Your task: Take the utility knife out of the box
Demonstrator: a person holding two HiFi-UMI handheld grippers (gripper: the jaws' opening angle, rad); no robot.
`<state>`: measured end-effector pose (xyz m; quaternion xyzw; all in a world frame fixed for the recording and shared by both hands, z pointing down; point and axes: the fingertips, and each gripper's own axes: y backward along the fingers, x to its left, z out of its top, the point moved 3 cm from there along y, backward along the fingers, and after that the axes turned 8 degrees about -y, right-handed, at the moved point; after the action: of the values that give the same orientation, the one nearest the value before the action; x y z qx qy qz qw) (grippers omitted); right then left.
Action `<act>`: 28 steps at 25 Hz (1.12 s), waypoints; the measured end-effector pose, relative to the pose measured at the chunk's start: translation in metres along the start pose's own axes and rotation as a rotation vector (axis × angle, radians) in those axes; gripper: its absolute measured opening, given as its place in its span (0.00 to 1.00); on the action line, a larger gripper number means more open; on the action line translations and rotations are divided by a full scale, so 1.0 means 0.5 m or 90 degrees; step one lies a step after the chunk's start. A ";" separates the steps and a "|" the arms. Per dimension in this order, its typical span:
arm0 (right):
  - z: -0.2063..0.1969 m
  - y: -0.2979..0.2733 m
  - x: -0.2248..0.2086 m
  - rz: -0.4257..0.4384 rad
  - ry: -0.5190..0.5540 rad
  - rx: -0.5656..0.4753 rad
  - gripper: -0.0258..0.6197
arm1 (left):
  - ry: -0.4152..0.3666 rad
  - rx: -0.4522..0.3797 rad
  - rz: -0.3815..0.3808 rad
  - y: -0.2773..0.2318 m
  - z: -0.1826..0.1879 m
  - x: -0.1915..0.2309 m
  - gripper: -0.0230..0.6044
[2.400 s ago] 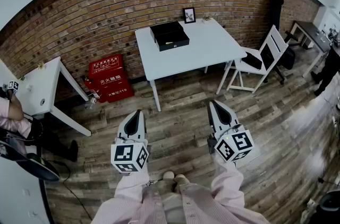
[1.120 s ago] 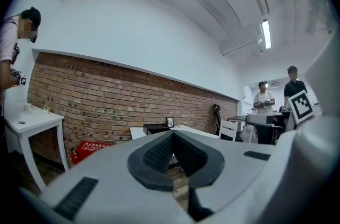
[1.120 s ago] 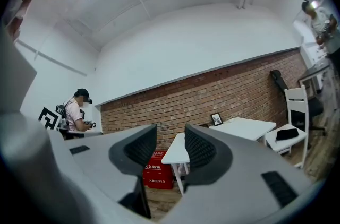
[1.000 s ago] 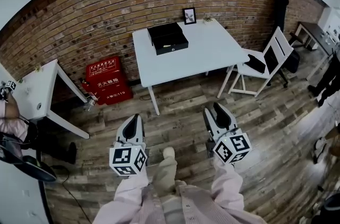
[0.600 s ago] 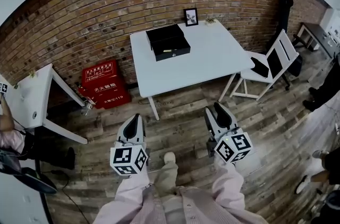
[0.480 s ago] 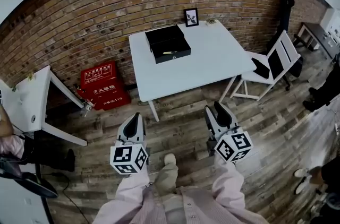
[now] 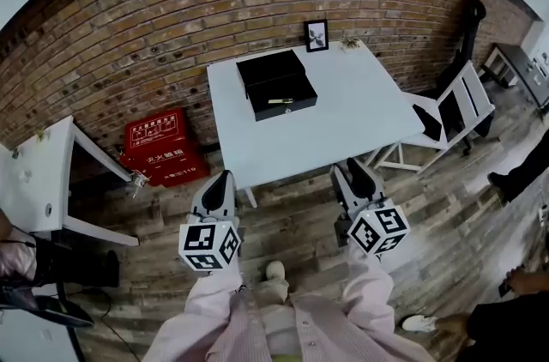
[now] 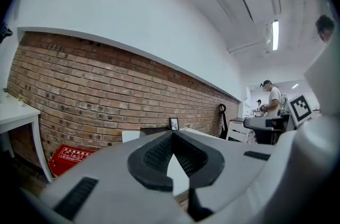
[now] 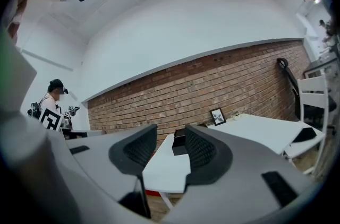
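An open black box [image 7: 276, 86] stands on the far left part of a white table [image 7: 352, 116], its lid tipped back toward the brick wall. A small yellowish utility knife [image 7: 280, 101] lies inside it. Both grippers hang over the wooden floor, short of the table's front edge and well away from the box. My left gripper [image 7: 220, 180] is shut and holds nothing; its pads meet at the tips [image 8: 171, 134]. My right gripper [image 7: 354, 174] is open and empty. Between its pads [image 9: 199, 147] the right gripper view shows the box [image 9: 179, 142] and the table [image 9: 255, 130].
A framed picture [image 7: 316, 35] leans on the brick wall behind the table. A red fire-equipment box [image 7: 159, 144] sits on the floor at left, beside another white table [image 7: 34, 171]. A white chair [image 7: 455, 107] stands right of the table. People stand farther off.
The person has walked toward the table, so the table and box now sit nearer and larger. Both grippers keep the same pose, left shut and right open.
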<state>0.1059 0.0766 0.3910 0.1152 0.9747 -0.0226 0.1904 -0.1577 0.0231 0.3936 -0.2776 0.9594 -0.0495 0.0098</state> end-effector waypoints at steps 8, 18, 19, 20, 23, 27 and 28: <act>0.007 -0.091 -0.035 -0.011 -0.006 -0.003 0.27 | -0.004 -0.002 -0.010 -0.094 0.011 0.044 0.02; -0.014 -0.163 -0.066 -0.018 -0.018 0.011 0.27 | 0.002 0.015 -0.013 -0.156 -0.014 0.073 0.02; -0.014 -0.174 -0.071 -0.016 -0.018 0.013 0.27 | 0.003 0.016 -0.011 -0.165 -0.015 0.077 0.02; -0.014 -0.187 -0.076 -0.014 -0.017 0.014 0.27 | 0.003 0.016 -0.009 -0.175 -0.016 0.081 0.02; -0.011 -0.231 -0.096 -0.005 -0.017 0.020 0.27 | 0.005 0.018 0.000 -0.212 -0.017 0.094 0.02; -0.001 -0.301 -0.129 0.007 -0.017 0.031 0.27 | 0.014 0.024 0.010 -0.276 -0.019 0.111 0.02; 0.001 -0.319 -0.137 0.011 -0.016 0.037 0.27 | 0.017 0.028 0.013 -0.292 -0.021 0.115 0.02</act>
<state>0.1306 -0.0933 0.4164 0.1289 0.9701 -0.0503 0.1994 -0.1294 -0.1295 0.4191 -0.2665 0.9610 -0.0742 0.0033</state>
